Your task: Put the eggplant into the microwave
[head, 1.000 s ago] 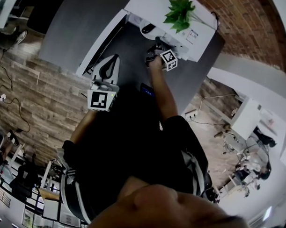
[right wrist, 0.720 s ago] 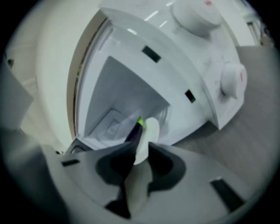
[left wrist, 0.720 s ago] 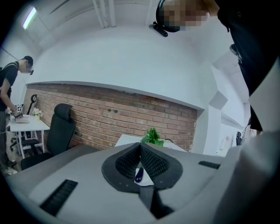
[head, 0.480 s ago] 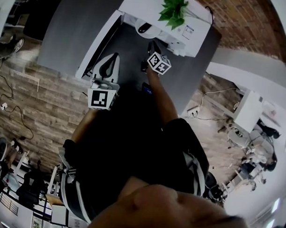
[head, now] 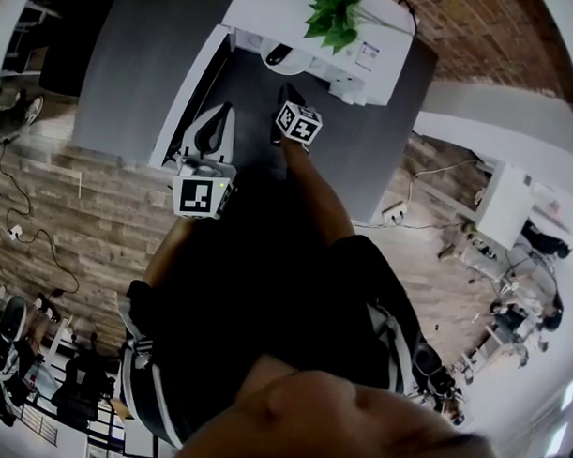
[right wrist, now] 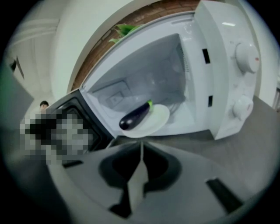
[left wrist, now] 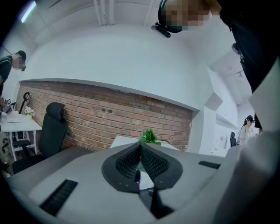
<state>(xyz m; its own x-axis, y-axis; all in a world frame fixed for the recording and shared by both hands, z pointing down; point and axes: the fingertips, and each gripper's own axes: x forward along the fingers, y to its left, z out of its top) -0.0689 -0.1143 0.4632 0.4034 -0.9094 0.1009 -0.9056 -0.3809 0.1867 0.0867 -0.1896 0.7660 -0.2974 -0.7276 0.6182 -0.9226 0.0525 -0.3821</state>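
The white microwave [right wrist: 218,65] stands open, its door [right wrist: 83,103] swung out to the left. A dark purple eggplant [right wrist: 135,115] lies on a white plate [right wrist: 158,120] at the front lip of the cavity, with the plate partly overhanging. My right gripper [right wrist: 141,146] is shut and empty, a short way in front of the plate and not touching it. In the head view the right gripper [head: 289,90] hovers before the microwave [head: 303,27] and the eggplant [head: 281,54]. My left gripper [left wrist: 140,146] is shut with nothing in it, held back to the left [head: 210,127].
A green plant [head: 332,14] sits on top of the microwave. The microwave's two knobs [right wrist: 245,57] are on its right panel. It rests on a dark grey tabletop [right wrist: 258,148]. A brick wall [left wrist: 109,118] and a black office chair [left wrist: 50,131] stand behind.
My right gripper has drawn back a little from the microwave opening, toward me and to the left. The eggplant stays on the plate. The left gripper has barely moved.
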